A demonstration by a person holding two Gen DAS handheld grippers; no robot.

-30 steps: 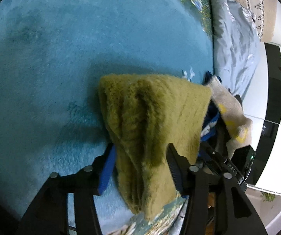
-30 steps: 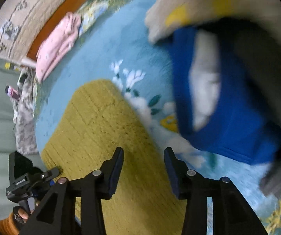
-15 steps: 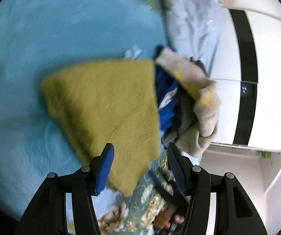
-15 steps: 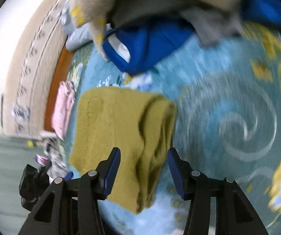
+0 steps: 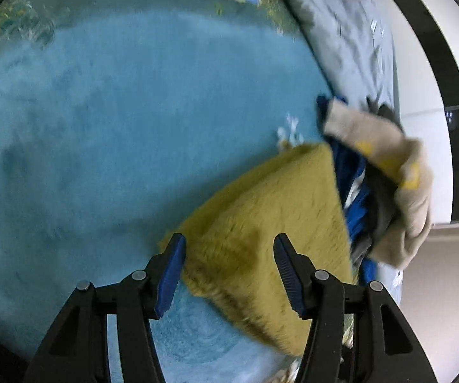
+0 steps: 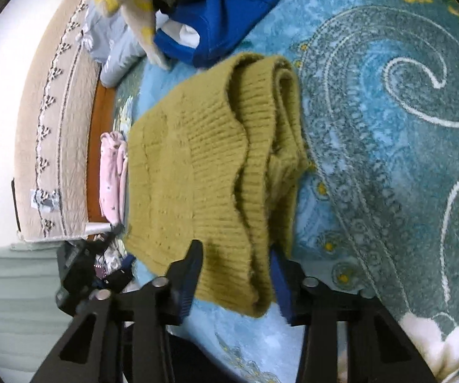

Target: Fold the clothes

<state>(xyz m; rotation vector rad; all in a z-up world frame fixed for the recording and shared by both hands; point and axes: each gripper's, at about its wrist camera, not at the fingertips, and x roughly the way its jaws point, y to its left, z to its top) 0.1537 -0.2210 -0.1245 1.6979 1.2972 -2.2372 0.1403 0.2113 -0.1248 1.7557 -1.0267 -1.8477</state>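
A folded olive-green knit sweater (image 5: pixel 271 217) lies on the teal carpet (image 5: pixel 108 121). My left gripper (image 5: pixel 229 268) is open just above its near edge, empty. In the right wrist view the sweater (image 6: pixel 203 166) shows its ribbed hem folded in layers. My right gripper (image 6: pixel 235 274) is open with the sweater's near edge lying between its fingers, not pinched.
A heap of clothes, blue (image 6: pixel 216 25) and beige (image 5: pixel 389 172), lies beyond the sweater. Folded pink clothes (image 6: pixel 111 175) lie at the carpet's far edge. A grey bedspread (image 5: pixel 350 38) and white cupboard (image 5: pixel 427 95) are to the right.
My left gripper let go of the sweater and opened; the sweater now lies flat on the carpet. My right gripper swung round to the sweater's hem edge.
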